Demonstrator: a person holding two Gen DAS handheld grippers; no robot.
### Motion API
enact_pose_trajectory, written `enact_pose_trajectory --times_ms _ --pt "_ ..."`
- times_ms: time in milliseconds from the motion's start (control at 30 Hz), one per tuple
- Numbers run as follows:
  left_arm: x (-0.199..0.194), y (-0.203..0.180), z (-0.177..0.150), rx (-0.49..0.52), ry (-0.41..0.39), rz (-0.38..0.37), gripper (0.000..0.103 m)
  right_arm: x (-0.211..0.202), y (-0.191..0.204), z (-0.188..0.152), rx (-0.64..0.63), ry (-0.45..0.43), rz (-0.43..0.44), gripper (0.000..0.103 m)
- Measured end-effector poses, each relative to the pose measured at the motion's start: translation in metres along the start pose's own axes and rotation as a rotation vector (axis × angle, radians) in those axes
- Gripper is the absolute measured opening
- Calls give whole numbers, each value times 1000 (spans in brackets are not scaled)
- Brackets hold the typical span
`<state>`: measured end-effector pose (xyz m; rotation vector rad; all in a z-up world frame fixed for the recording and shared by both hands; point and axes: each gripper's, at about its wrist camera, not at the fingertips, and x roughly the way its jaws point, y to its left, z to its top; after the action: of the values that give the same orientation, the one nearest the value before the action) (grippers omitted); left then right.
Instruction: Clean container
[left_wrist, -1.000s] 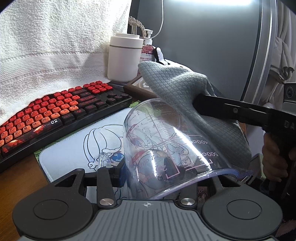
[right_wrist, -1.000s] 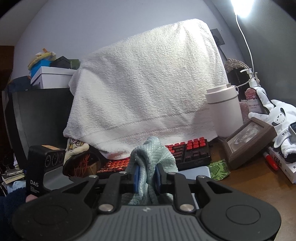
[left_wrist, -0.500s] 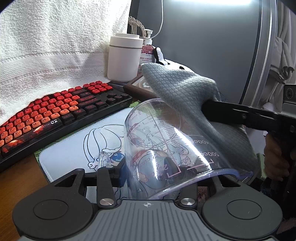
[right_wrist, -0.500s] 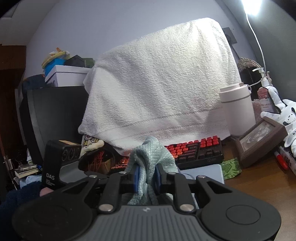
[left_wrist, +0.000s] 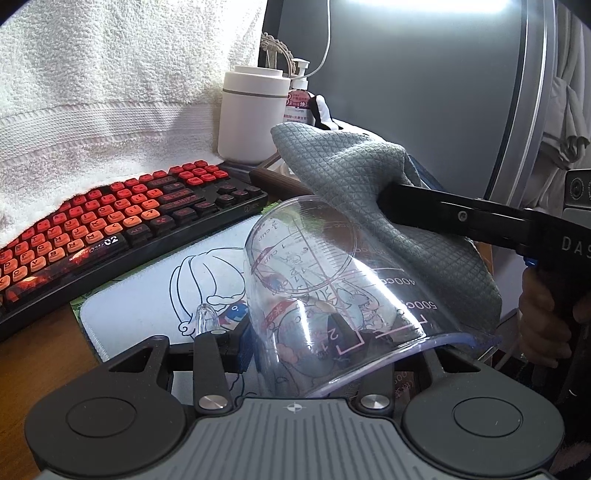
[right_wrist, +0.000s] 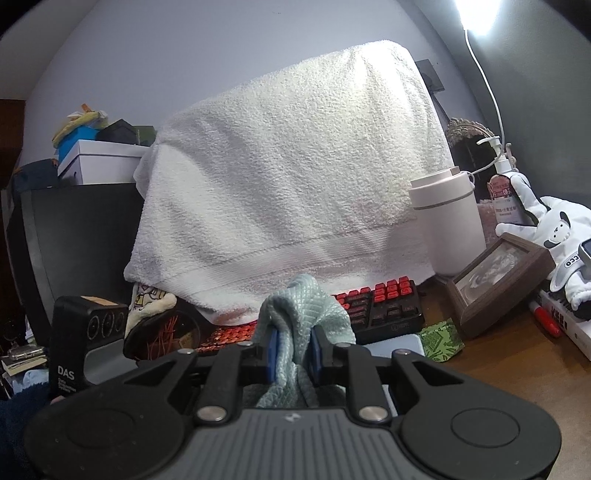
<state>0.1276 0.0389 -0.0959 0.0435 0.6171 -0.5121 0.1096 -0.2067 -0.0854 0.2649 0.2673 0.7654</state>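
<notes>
In the left wrist view a clear measuring cup (left_wrist: 332, 280) with printed scale marks hangs tilted over the desk, base pointing away and rim toward the camera. My left gripper (left_wrist: 291, 339) is shut on its near wall, beside the clear handle (left_wrist: 205, 317). From the right, my right gripper (left_wrist: 391, 199) reaches in, shut on a grey-green waffle cloth (left_wrist: 351, 177) that drapes over the cup's right side. A hand (left_wrist: 543, 325) holds that gripper. In the right wrist view the right gripper (right_wrist: 293, 350) pinches the bunched cloth (right_wrist: 303, 302) between its blue pads (right_wrist: 271, 350).
Below the cup lie a red-keyed keyboard (left_wrist: 110, 229) and a white printed mouse mat (left_wrist: 147, 295). A white towel (left_wrist: 92, 92) covers something behind them. A white canister (left_wrist: 251, 118), pump bottle (left_wrist: 297, 99), picture frame (right_wrist: 498, 280) and plush toy (right_wrist: 554, 236) crowd the right.
My right gripper and the cloth slid slightly down and right along the cup, then came back. The cup and the left gripper kept still.
</notes>
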Motion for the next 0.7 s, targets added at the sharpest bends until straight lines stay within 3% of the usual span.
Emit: enact_pose_trajectory --times_ms 400,700 --pt "0 1 0 3 0 2 41 -10 17 -3 -56 6 95 18" --pt "0 0 -1 4 -1 3 41 -5 -9 3 -1 15 13 18"
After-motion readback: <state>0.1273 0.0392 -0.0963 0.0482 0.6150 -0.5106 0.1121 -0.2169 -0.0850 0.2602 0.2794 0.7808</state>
